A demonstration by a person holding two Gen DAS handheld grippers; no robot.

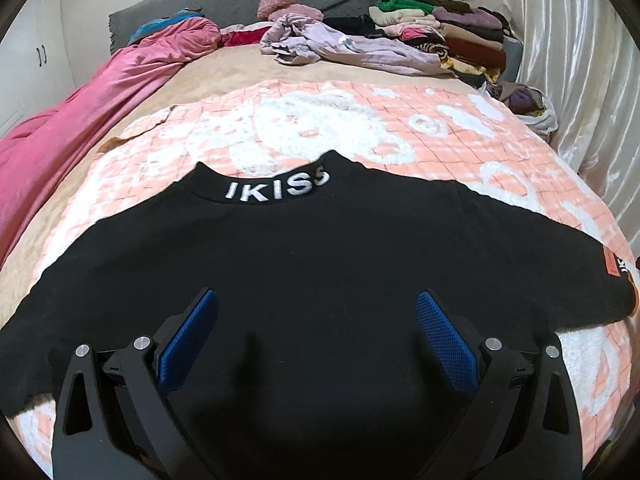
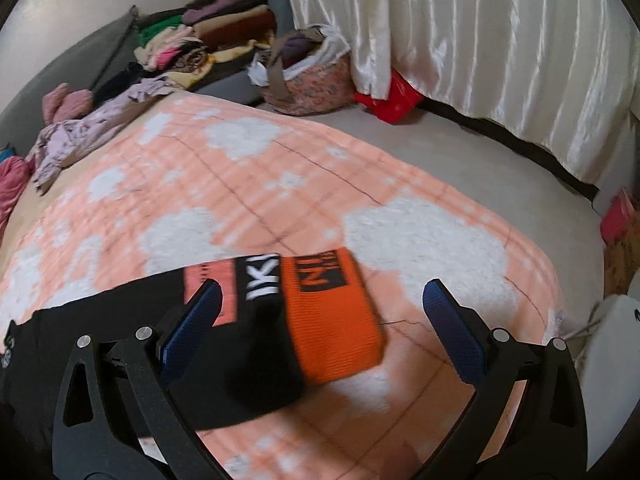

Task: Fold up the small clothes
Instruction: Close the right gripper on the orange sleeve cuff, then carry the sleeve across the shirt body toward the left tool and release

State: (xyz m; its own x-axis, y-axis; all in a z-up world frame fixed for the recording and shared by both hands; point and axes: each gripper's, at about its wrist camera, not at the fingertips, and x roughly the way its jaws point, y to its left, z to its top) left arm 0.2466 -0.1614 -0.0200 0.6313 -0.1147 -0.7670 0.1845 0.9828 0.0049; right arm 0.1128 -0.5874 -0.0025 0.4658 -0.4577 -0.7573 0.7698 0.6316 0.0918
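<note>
A black sweatshirt (image 1: 304,264) with white "IKISS" lettering on its collar (image 1: 276,190) lies spread flat on the peach-and-white blanket (image 1: 360,120), sleeves out to both sides. My left gripper (image 1: 318,300) hovers open over the shirt's body, nothing between its blue pads. In the right wrist view the shirt's right sleeve ends in an orange ribbed cuff (image 2: 336,320) with a black-and-white band. My right gripper (image 2: 322,290) stands open above that cuff, which lies between and below the fingers without being held.
A heap of unfolded lilac clothes (image 1: 344,44) and a stack of folded ones (image 1: 452,28) sit at the head of the bed. A pink quilt (image 1: 80,120) runs along the left side. White curtains (image 2: 500,60), a floral bag (image 2: 316,76) and a red bag (image 2: 390,100) stand right of the bed.
</note>
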